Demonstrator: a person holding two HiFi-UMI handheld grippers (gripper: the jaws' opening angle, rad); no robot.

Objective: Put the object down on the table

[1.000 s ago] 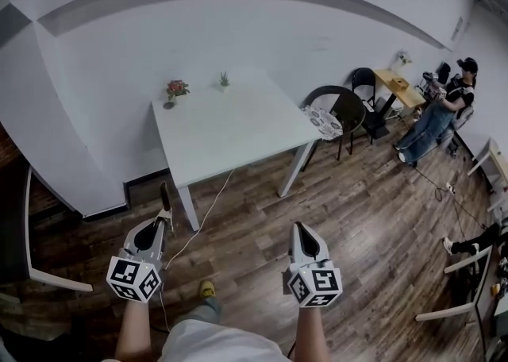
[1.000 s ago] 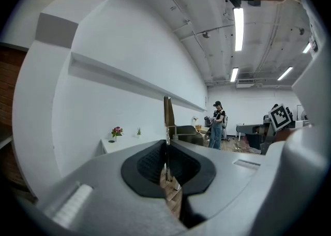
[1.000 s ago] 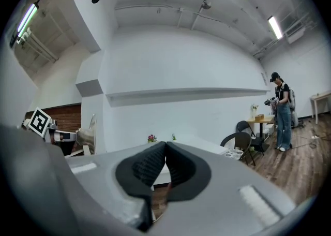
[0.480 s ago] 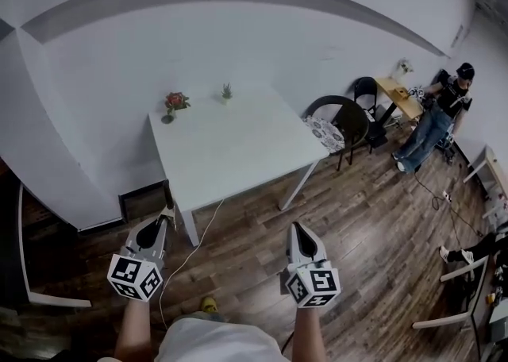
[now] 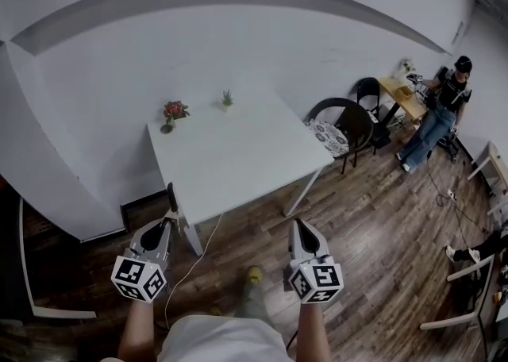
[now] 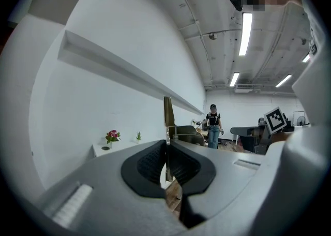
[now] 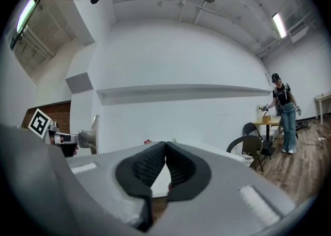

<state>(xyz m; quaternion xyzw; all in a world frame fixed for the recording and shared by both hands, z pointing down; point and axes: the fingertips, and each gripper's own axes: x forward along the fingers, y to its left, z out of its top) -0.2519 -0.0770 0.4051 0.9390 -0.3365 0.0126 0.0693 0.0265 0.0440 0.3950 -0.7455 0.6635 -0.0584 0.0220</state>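
My left gripper (image 5: 168,216) is shut on a flat metal tool (image 5: 170,197) that sticks out past its jaws toward the white table (image 5: 238,154). In the left gripper view the tool (image 6: 168,118) stands edge-on between the closed pads of the left gripper (image 6: 166,146). The right gripper view shows the tool (image 7: 93,135) from the side, at the left. My right gripper (image 5: 297,227) is shut with nothing in it, and the pads of the right gripper (image 7: 165,145) meet. Both grippers hang over the wooden floor, short of the table's near edge.
A red flower pot (image 5: 173,110) and a small green plant (image 5: 227,99) stand at the table's far edge by the wall. A dark chair (image 5: 343,121) is right of the table. A person (image 5: 443,106) stands far right by a small wooden table (image 5: 401,86). A cable (image 5: 200,245) runs across the floor.
The table has come closer and sits lower in the head view. Both grippers keep their places in the frame, the left still shut on the tool. The far person has shifted a little.
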